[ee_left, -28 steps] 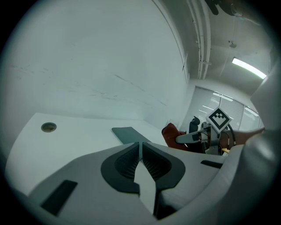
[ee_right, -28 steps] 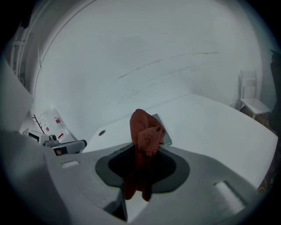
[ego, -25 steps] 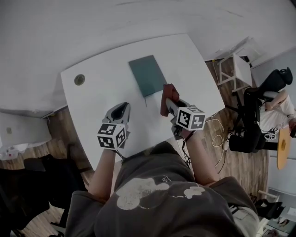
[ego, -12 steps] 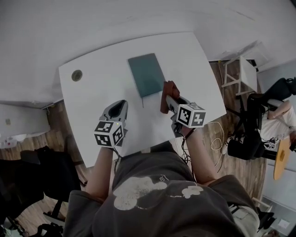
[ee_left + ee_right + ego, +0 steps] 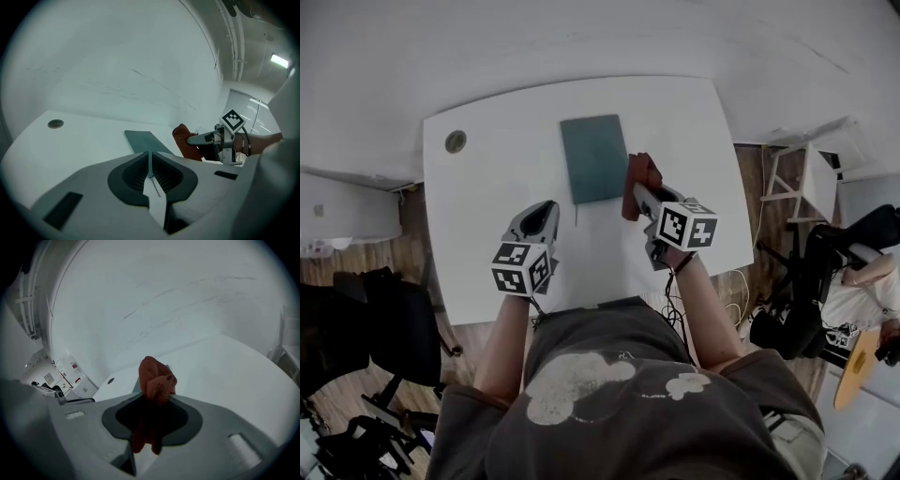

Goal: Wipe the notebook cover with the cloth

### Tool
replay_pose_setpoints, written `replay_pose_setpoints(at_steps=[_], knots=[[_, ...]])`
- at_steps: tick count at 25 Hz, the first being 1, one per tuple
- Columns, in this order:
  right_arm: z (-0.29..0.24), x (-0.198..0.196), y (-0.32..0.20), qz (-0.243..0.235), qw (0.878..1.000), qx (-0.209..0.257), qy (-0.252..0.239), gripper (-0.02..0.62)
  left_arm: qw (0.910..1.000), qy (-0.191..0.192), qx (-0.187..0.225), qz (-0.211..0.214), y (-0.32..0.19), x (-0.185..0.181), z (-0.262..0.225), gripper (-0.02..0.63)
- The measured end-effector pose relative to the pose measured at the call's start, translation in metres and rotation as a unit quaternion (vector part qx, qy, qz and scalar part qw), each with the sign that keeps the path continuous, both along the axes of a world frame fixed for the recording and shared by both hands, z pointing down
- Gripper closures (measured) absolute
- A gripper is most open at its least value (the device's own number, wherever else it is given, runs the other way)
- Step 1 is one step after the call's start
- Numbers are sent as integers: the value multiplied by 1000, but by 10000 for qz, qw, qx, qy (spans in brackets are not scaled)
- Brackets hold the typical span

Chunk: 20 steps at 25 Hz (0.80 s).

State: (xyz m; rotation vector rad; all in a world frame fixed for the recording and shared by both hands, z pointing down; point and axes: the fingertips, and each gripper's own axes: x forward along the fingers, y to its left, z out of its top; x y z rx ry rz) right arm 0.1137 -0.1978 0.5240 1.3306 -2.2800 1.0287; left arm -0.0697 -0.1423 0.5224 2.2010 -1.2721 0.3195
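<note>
Right gripper point(image 5: 636, 193) is pinching the red cloth point(image 5: 638, 176) tight, hovering just off the notebook point(image 5: 592, 157) at its 4 o'clock. Left gripper point(image 5: 541, 217) is idling at 7 o'clock, jaws pressed together on nothing. Wiping hasn't started, I'd say; next the cloth needs lowering onto the cover.

Lower end of the cloth point(image 5: 156, 378) — dark between the jaws; round table fitting point(image 5: 456, 142) — indistinct.
</note>
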Motion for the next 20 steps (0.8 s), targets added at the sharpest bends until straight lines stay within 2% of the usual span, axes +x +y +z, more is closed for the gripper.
replay_pose_setpoints(at_steps=[11,20], knots=[[12,7,-44,-536,9984,-88,-163,492,9987,-153,-351,-339,-21,33,30,586],[21,0,-67,-802,9963,-125,-282,492,9969,-285,-663,-319,-30,53,54,586]])
